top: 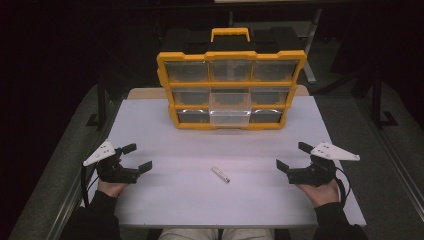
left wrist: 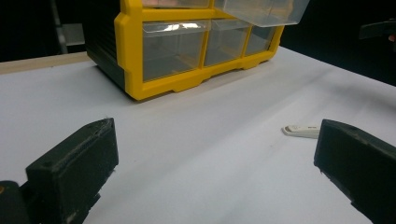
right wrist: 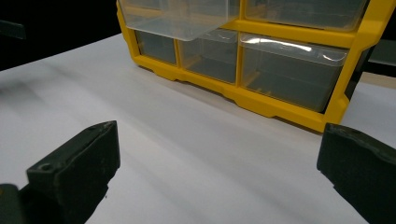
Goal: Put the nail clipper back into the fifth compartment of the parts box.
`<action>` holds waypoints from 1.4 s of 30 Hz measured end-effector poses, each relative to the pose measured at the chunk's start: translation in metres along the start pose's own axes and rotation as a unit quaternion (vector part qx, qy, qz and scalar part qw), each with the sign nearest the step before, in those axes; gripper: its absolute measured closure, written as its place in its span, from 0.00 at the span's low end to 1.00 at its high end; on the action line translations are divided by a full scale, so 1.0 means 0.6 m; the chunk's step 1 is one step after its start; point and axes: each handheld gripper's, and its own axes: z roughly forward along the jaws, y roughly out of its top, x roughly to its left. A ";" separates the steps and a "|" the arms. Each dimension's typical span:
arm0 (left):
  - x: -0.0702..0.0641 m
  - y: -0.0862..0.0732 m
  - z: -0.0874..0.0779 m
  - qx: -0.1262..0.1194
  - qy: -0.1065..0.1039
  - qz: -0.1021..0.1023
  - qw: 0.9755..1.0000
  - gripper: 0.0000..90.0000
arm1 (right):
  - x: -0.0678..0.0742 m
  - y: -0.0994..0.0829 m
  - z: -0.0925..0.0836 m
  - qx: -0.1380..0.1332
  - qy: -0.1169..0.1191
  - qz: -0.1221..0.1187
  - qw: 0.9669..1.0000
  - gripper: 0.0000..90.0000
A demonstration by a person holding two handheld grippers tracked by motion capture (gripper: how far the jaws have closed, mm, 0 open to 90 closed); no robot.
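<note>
A yellow organiser (top: 231,90) with clear drawers stands upright at the back of the white table (top: 170,200). Its middle drawer (top: 230,106) is pulled out toward me; the same drawer (left wrist: 261,10) (right wrist: 180,17) shows in both gripper views. A small white stick-shaped object (top: 220,174) (left wrist: 302,130) lies flat on the table near the middle. My left gripper (top: 137,157) (left wrist: 215,168) rests at the left, open and holding nothing. Over at the right my right gripper (top: 294,156) (right wrist: 219,172) is open too, with nothing between its jaws. Both point toward the organiser.
A wooden board (top: 145,93) shows under the white top behind the organiser. Black frame legs (top: 101,102) stand off the table's left side, and dark floor surrounds the table. The organiser carries a yellow handle (top: 230,34) on top.
</note>
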 end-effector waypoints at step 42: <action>-0.005 -0.001 -0.002 -0.003 0.012 0.007 1.000 0.00 | 0.029 0.025 0.014 -0.001 0.016 -0.023 1.000 0.00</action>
